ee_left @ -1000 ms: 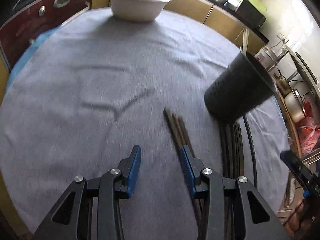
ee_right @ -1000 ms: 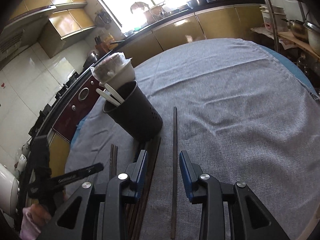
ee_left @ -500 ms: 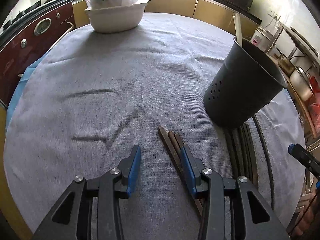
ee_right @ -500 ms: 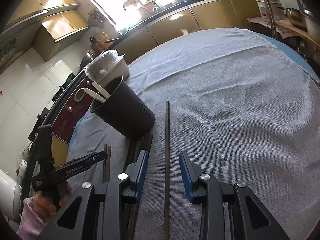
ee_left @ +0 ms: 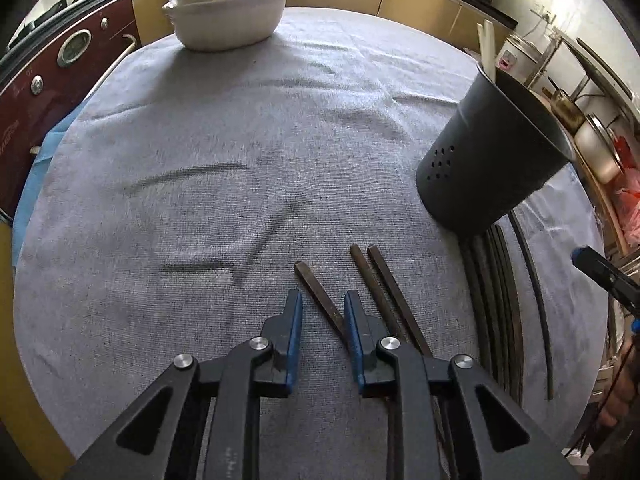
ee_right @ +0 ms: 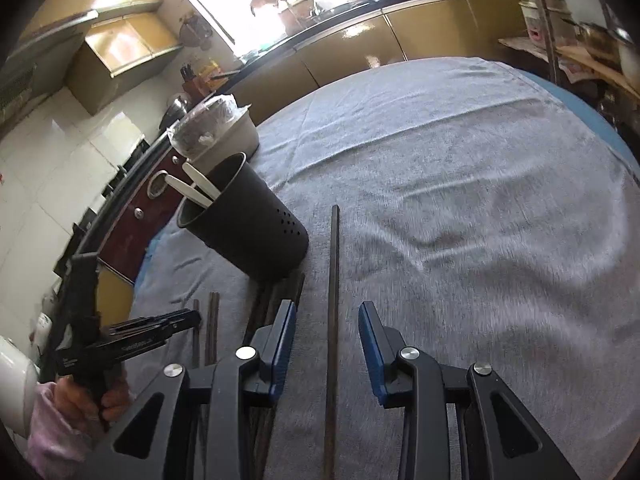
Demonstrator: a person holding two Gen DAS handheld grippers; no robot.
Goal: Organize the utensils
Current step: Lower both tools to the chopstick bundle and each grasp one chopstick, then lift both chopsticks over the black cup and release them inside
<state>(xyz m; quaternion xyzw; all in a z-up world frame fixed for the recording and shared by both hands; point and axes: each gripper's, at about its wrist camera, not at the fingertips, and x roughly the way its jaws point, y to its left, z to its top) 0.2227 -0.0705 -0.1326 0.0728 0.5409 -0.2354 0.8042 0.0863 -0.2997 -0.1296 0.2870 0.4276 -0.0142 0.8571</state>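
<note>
In the left wrist view my left gripper (ee_left: pixel 323 314) hovers low over the grey cloth with its jaws closing. One brown chopstick (ee_left: pixel 318 296) lies slanted between them, close to the right pad, with a gap to the left pad. Two more chopsticks (ee_left: pixel 384 288) lie just right of that finger. The black perforated holder (ee_left: pixel 488 168) stands at the right, a bundle of dark chopsticks (ee_left: pixel 494 288) at its foot. My right gripper (ee_right: pixel 327 316) is open, astride a long dark chopstick (ee_right: pixel 334 264) flat on the cloth. The holder (ee_right: pixel 248 224) has white utensils (ee_right: pixel 196 188) in it.
A white bowl (ee_left: pixel 228 20) with a plastic-wrapped heap stands at the table's far edge. A hand (ee_right: pixel 80 400) holds the left gripper (ee_right: pixel 160 328) at the lower left of the right wrist view. Cabinets and a metal rack (ee_left: pixel 592 120) surround the round table (ee_left: pixel 200 140).
The left jaws have narrowed, and one chopstick now lies apart from the other two, between them. The right gripper has edged forward along its long chopstick.
</note>
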